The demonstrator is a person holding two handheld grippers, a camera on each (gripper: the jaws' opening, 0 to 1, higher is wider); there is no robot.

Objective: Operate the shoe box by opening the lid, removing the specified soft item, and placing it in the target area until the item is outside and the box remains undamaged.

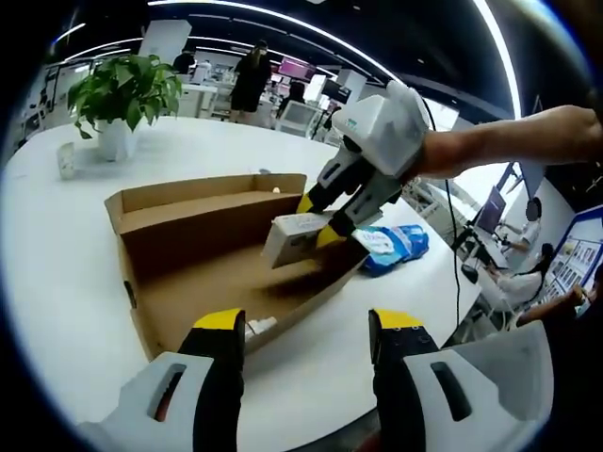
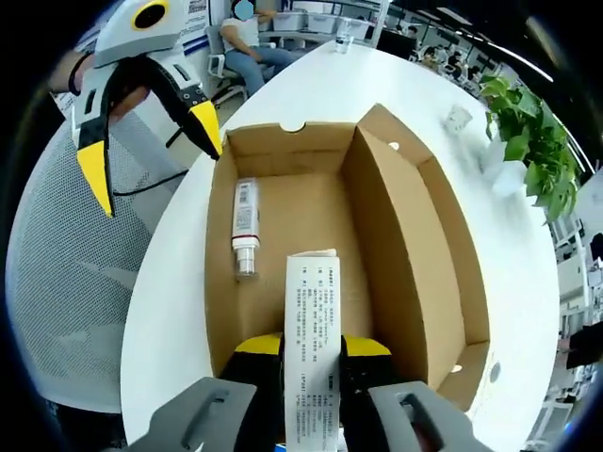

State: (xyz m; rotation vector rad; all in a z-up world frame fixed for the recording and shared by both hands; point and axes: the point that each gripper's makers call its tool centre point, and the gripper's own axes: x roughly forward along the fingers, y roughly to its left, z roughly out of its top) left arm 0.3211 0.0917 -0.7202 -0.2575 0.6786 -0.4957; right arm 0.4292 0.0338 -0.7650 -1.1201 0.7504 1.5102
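Right gripper (image 2: pixel 311 350) pinches a white printed carton (image 2: pixel 313 330) above the open shoe box (image 2: pixel 415 273); left gripper (image 1: pixel 306 330) spread, empty.

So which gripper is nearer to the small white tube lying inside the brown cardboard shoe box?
Right. The right gripper holds a white carton over the box, beside the tube; the left gripper hangs open beyond the box's rim.

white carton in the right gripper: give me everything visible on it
The white carton is a slim, long rectangular box, apparently thin card, with rows of small dark print on its upper face, too fine to read. The right gripper is shut on it, yellow-tipped jaws pressing both long sides. It hangs above the floor of the open shoe box, one end pointing inward. In the left gripper view the carton tilts, lifted above the cardboard.
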